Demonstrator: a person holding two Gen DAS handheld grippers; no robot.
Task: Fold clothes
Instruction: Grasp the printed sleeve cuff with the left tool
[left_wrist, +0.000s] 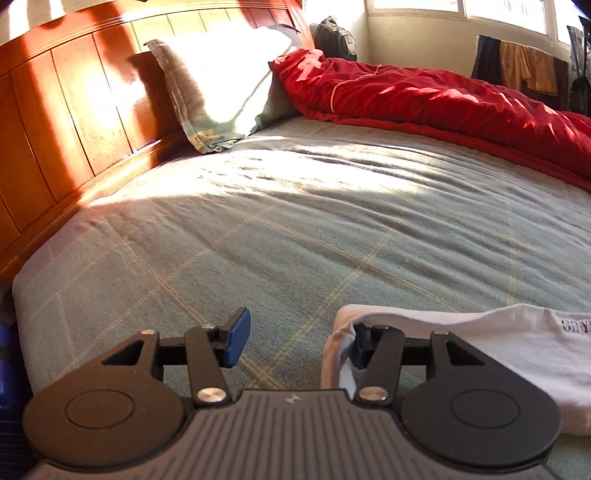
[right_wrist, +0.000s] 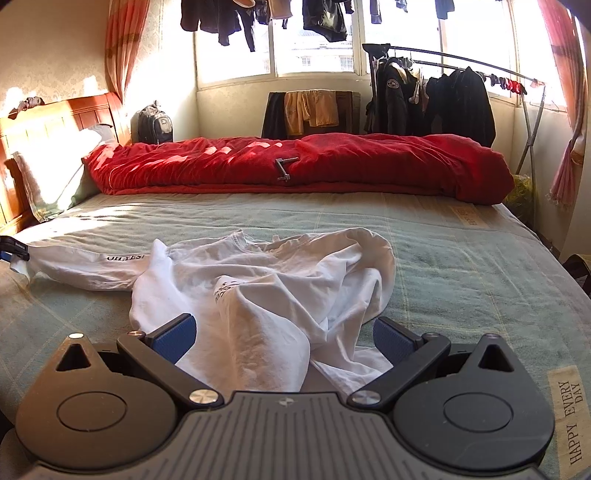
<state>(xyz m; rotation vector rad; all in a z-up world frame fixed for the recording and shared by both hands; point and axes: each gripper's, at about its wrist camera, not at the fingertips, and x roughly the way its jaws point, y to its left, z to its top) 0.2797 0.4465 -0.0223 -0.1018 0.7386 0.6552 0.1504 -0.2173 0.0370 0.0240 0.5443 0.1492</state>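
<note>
A crumpled white long-sleeved shirt (right_wrist: 266, 280) lies on the green checked bed sheet (right_wrist: 461, 258). One sleeve (right_wrist: 92, 266), printed "OH,YES!", stretches out to the left. My right gripper (right_wrist: 284, 336) stands wide open, with a bunched fold of the shirt lying between its blue pads. My left gripper (left_wrist: 297, 343) is open at the end of that sleeve (left_wrist: 480, 343). The cuff drapes over its right finger (left_wrist: 360, 349), while bare sheet shows between the pads. In the right wrist view the left gripper (right_wrist: 14, 249) sits at the far left edge, by the cuff.
A red quilt (right_wrist: 295, 166) lies rolled along the far side of the bed, with a small metal tool (right_wrist: 286, 168) on it. A pillow (left_wrist: 221, 85) leans on the wooden headboard (left_wrist: 55, 129). A backpack (right_wrist: 155, 123) and a clothes rack (right_wrist: 443, 99) stand beyond, under the window.
</note>
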